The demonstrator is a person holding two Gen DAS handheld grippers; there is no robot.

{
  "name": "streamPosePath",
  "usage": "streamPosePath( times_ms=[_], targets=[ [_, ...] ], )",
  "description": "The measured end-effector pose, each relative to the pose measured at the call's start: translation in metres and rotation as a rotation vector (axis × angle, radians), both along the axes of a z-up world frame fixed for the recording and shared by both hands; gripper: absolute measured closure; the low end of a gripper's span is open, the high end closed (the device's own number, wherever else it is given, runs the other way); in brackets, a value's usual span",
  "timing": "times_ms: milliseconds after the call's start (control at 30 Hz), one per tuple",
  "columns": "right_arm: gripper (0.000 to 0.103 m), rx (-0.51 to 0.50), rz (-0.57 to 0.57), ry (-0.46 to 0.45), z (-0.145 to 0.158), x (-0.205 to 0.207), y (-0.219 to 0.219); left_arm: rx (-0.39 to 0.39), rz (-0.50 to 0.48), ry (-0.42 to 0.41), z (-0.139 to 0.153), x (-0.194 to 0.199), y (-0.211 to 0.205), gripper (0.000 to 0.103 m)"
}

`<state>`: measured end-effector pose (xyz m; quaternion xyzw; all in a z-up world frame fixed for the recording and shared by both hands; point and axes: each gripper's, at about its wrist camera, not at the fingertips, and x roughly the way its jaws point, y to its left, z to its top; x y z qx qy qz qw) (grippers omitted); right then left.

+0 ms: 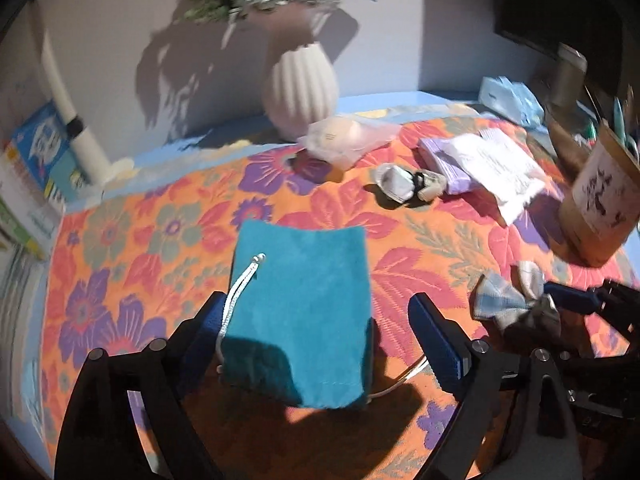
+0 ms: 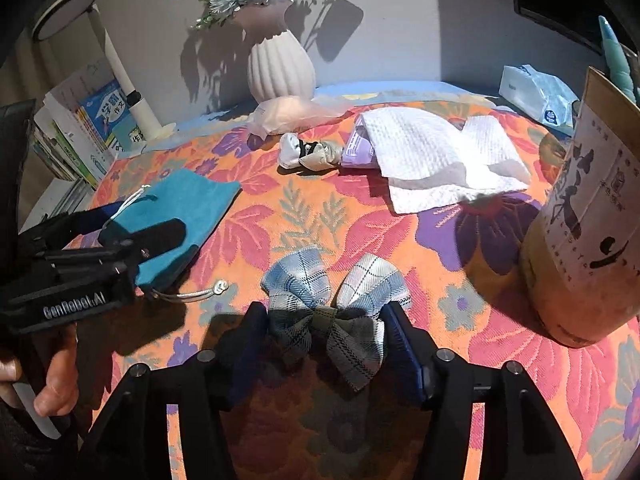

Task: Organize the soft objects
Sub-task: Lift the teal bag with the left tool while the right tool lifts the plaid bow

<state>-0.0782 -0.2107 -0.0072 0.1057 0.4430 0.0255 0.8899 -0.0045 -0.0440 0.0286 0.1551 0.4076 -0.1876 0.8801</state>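
Note:
A teal drawstring pouch (image 1: 304, 280) lies flat on the flowered tablecloth (image 1: 420, 248), its white cord trailing at the left. My left gripper (image 1: 318, 302) straddles the pouch, open; a gap shows between the cloth and the right finger (image 1: 436, 332). In the right wrist view the same pouch (image 2: 192, 200) sits under the left gripper (image 2: 132, 222). A blue-and-grey plaid bow (image 2: 332, 300) rests on the cloth between the fingers of my right gripper (image 2: 325, 312), which looks open, the bow's edges just reaching the pads. The bow (image 1: 508, 300) also appears at the right of the left wrist view.
Behind stand a ribbed white vase (image 2: 280, 68), a plastic bag (image 2: 288, 114), a small rolled bundle (image 2: 308, 152) and a paper towel (image 2: 436, 156) over a purple pack. A tall cardboard tube (image 2: 580, 240) rises at the right. Books (image 2: 80, 128) line the left edge. A hand (image 2: 52, 380) grips the left tool.

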Motion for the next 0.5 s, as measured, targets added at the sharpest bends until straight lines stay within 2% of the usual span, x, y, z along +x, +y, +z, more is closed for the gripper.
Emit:
streamPosePath(
  times_ms=[100,200,267,333,367,400,433,467,500],
  targets=[
    [0.042,-0.014,-0.001,0.002,0.000,0.004,0.002,0.053,-0.009,-0.011,-0.010,0.002,-0.006,0.014],
    [0.040,-0.031,0.002,0.009,0.000,0.008,0.004,0.103,-0.028,0.006,-0.024,0.002,-0.007,0.023],
    [0.033,-0.056,0.011,0.016,-0.002,0.011,0.008,0.104,-0.039,-0.009,-0.025,-0.002,-0.004,0.024],
    [0.029,-0.083,0.021,0.019,-0.002,0.013,0.014,0.077,-0.038,-0.001,-0.024,-0.002,0.000,0.048],
    [0.029,-0.101,0.020,0.019,-0.003,0.013,0.016,0.058,-0.035,0.005,-0.023,-0.001,0.003,0.055],
    [0.030,-0.117,0.019,0.020,-0.003,0.014,0.018,0.045,-0.035,0.006,-0.022,-0.001,0.004,0.069],
    [0.038,-0.136,0.015,0.020,-0.003,0.014,0.020,0.036,-0.038,0.002,-0.020,-0.002,0.004,0.083],
    [0.049,-0.145,0.010,0.015,-0.002,0.013,0.020,0.027,-0.039,-0.003,-0.018,-0.003,0.005,0.086],
    [0.049,-0.146,0.009,0.011,-0.002,0.013,0.020,0.010,-0.036,-0.004,-0.016,-0.004,0.006,0.088]
  ],
)
